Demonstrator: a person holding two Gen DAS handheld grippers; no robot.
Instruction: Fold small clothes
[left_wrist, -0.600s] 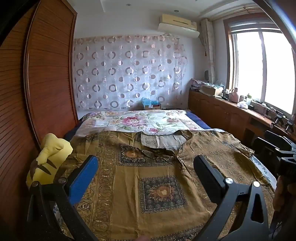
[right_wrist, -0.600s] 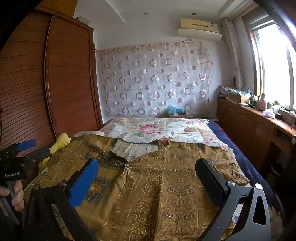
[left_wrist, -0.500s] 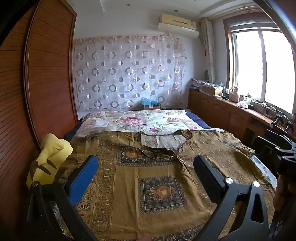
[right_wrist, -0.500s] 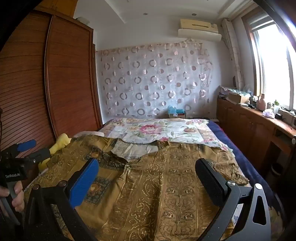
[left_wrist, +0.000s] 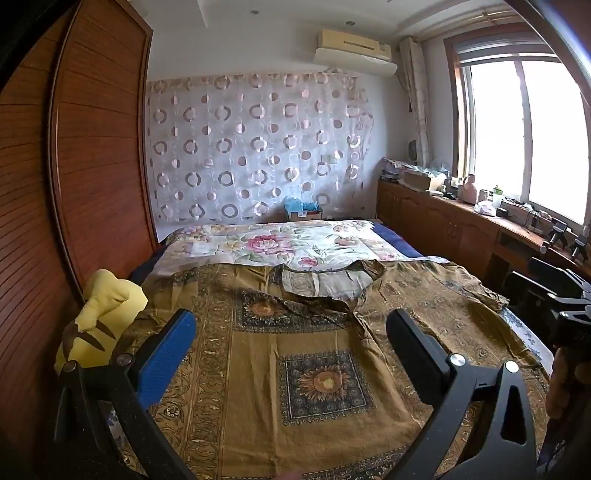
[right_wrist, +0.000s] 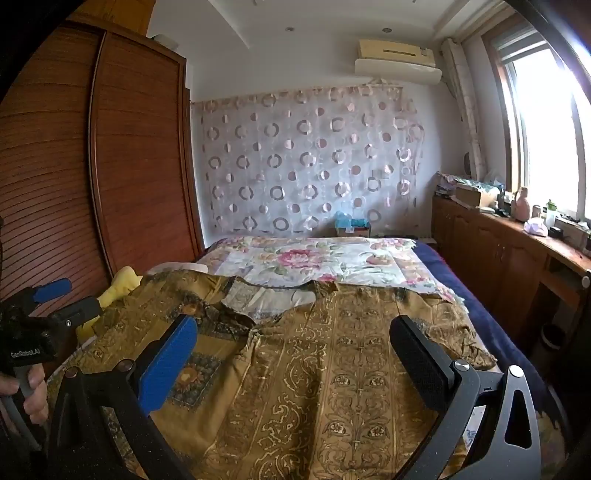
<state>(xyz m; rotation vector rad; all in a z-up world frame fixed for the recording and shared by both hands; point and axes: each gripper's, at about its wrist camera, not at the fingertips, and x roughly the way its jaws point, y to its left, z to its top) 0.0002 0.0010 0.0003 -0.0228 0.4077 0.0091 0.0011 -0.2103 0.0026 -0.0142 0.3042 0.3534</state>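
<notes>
A golden-brown patterned shirt (left_wrist: 303, 354) lies spread flat, front up, on the bed, its open neckline (left_wrist: 325, 284) towards the far end. It also shows in the right wrist view (right_wrist: 332, 369). My left gripper (left_wrist: 291, 332) is open and empty, held above the shirt's lower left part. My right gripper (right_wrist: 295, 339) is open and empty, above the shirt's lower right part. The left gripper also shows at the left edge of the right wrist view (right_wrist: 48, 302), held in a hand.
A floral sheet (left_wrist: 288, 243) covers the far half of the bed. A yellow plush toy (left_wrist: 99, 314) lies at the bed's left edge by the wooden wardrobe (left_wrist: 74, 184). A wooden cabinet (left_wrist: 461, 229) with clutter runs along the right under the window.
</notes>
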